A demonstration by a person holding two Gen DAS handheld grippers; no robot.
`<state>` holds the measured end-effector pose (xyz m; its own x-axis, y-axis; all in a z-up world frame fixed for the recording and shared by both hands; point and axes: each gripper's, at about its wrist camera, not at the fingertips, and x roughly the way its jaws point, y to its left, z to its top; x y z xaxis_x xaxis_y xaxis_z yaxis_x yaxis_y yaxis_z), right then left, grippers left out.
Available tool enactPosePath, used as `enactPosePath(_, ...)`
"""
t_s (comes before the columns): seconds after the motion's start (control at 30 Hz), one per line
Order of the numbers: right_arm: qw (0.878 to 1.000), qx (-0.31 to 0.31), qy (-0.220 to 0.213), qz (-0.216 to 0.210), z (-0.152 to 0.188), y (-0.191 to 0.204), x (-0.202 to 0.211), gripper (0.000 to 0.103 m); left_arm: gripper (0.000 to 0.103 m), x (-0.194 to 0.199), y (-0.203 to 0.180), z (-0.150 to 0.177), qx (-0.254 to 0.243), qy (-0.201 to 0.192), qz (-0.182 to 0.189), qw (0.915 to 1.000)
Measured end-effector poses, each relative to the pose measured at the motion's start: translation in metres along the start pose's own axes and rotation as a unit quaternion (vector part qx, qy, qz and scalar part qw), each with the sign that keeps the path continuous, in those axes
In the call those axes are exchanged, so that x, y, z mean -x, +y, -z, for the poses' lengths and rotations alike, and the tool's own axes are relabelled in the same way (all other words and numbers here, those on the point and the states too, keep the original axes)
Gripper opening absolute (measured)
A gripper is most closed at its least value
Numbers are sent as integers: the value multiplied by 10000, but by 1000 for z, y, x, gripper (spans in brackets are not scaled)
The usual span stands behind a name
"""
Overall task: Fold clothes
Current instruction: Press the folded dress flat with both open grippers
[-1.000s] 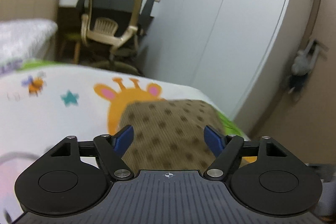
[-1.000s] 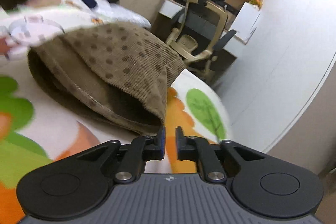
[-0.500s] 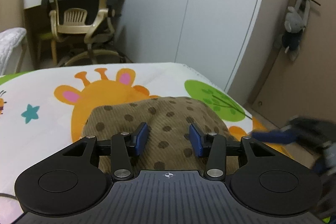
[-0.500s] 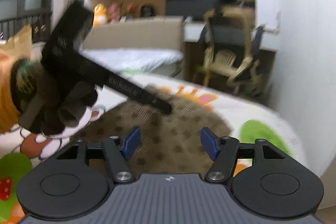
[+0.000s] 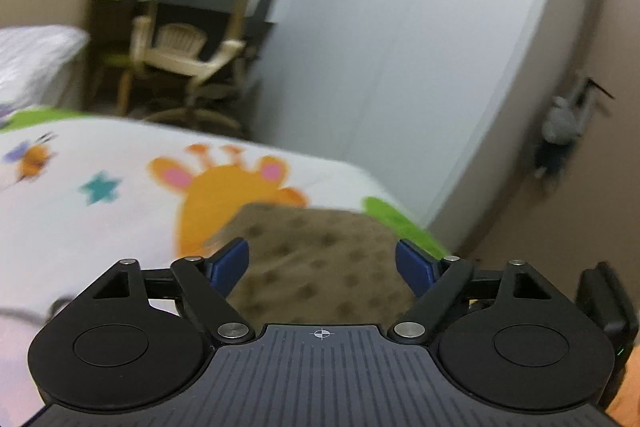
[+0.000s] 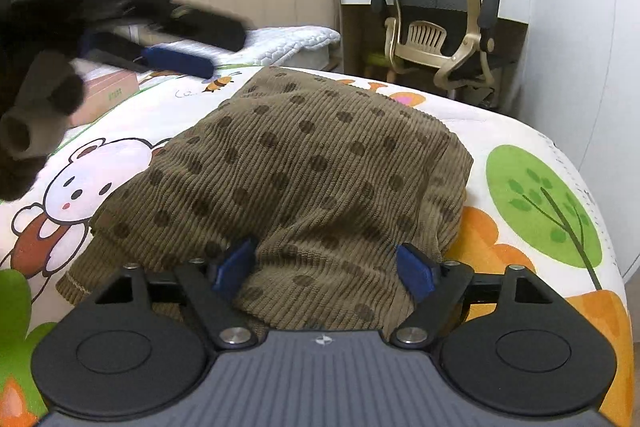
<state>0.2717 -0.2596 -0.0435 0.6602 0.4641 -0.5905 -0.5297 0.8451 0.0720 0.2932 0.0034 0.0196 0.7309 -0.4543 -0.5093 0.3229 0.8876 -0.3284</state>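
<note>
A brown corduroy garment with dark dots (image 6: 312,179) lies folded in a bundle on a cartoon-print sheet (image 6: 532,211). My right gripper (image 6: 325,267) is open, its blue pads on either side of the garment's near edge, low over it. My left gripper (image 5: 322,265) is open and empty, held above the garment (image 5: 320,263), which looks blurred below it. The left gripper also shows in the right wrist view (image 6: 176,43) as a blurred black shape above the far left of the garment.
The bed's right edge (image 6: 600,211) drops off beside a white wardrobe (image 5: 400,67). An office chair (image 6: 440,23) and desk stand beyond the bed. A pink box (image 6: 108,95) sits on the bed at left. A soft toy (image 5: 560,135) hangs on the door.
My left gripper opened wider and lifted back from the garment. My right gripper stayed open and came down close over the garment's near edge.
</note>
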Motion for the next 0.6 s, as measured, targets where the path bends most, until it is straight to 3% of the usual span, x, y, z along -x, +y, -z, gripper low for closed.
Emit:
enactPosePath(0.13,10000,-1,5,63,-1,1,0,86,87,-9,21,25,311,453,-320,9980)
enactPosePath(0.3,9999,37,-14,123,1,5,1,86,93,-14,28,34,366,528,-400,9971)
enactPosePath(0.6,10000,-23,-32,61,-4,1,6,89,94,-14,24,39,225,608,-551,9964)
